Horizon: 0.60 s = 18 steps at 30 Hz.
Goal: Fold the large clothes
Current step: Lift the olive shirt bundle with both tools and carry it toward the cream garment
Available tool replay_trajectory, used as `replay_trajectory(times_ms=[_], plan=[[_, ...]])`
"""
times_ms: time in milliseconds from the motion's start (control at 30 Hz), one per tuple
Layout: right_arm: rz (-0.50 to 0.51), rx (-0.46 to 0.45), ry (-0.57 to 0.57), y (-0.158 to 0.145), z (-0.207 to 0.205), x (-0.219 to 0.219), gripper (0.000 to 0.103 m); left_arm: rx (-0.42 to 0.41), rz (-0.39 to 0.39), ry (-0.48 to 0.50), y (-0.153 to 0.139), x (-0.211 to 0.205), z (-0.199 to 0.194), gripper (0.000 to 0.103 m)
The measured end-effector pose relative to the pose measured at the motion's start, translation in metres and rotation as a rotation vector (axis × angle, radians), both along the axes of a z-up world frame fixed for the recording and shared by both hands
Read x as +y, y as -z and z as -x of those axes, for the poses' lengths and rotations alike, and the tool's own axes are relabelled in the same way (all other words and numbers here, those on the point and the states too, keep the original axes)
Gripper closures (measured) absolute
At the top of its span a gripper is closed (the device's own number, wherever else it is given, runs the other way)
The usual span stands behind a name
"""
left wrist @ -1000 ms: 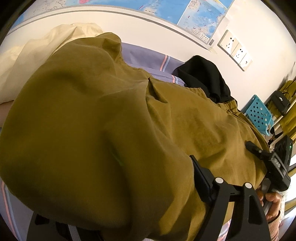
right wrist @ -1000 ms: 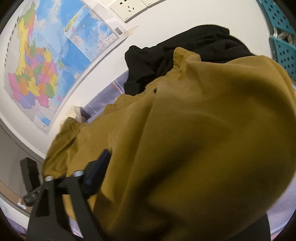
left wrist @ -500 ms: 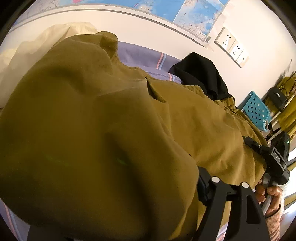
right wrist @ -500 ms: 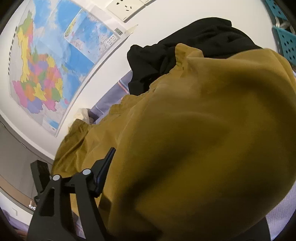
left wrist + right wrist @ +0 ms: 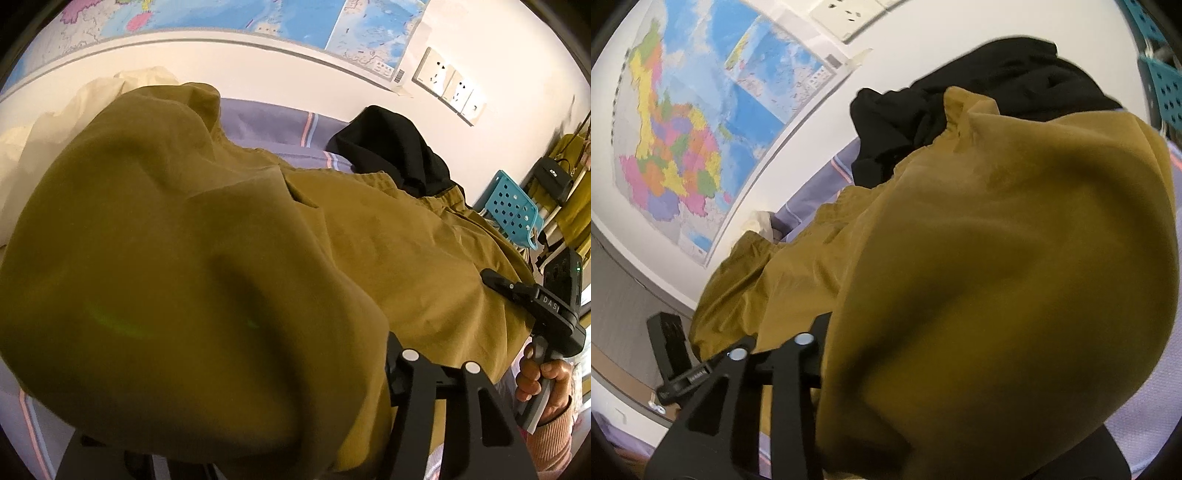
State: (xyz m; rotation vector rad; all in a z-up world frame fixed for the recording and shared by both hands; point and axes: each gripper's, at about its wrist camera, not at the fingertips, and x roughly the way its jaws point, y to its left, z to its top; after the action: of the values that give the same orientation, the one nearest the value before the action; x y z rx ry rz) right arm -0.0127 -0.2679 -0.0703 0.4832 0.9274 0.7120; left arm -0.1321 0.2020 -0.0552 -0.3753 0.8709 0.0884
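A large mustard-brown garment (image 5: 229, 258) with an elastic waistband is stretched between both grippers over a lilac striped bed sheet (image 5: 273, 122). It bulges over my left gripper (image 5: 258, 424) and hides its fingertips; the jaws are shut on the cloth. In the right wrist view the same garment (image 5: 1015, 277) drapes over my right gripper (image 5: 886, 387), also shut on it with the tips hidden. The right gripper also shows in the left wrist view (image 5: 546, 306), held by a hand at the garment's far edge. The left gripper's body shows in the right wrist view (image 5: 676, 354).
A black garment (image 5: 391, 147) lies bunched by the wall behind the brown one. A cream cloth (image 5: 62, 122) lies at the left. A blue perforated basket (image 5: 513, 210) stands at the right. A wall map (image 5: 687, 125) and wall sockets (image 5: 450, 90) are on the white wall.
Both grippers have lifted the garment a little and drawn back; the fabric bulge fills more of each view and the black garment sits lower in both views.
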Motion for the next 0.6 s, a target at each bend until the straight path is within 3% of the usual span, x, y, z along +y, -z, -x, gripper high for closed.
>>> replay_trajectory(times_ms=[67, 200, 367, 600], plan=[[-0.019, 0.018, 0.007, 0.002, -0.002, 0.0, 0.048, 0.009, 0.019, -0.001, 0.003, 0.003, -0.001, 0.039], [0.017, -0.001, 0.004, 0.0, -0.002, 0.009, 0.044, 0.015, 0.077, -0.004, 0.01, 0.01, -0.003, 0.038], [0.041, -0.032, -0.011, -0.01, 0.003, 0.008, 0.072, 0.007, 0.033, 0.015, -0.001, 0.002, -0.002, 0.045], [-0.011, -0.157, -0.05, -0.066, 0.016, 0.008, 0.08, -0.073, -0.012, 0.073, -0.048, 0.0, 0.001, 0.056]])
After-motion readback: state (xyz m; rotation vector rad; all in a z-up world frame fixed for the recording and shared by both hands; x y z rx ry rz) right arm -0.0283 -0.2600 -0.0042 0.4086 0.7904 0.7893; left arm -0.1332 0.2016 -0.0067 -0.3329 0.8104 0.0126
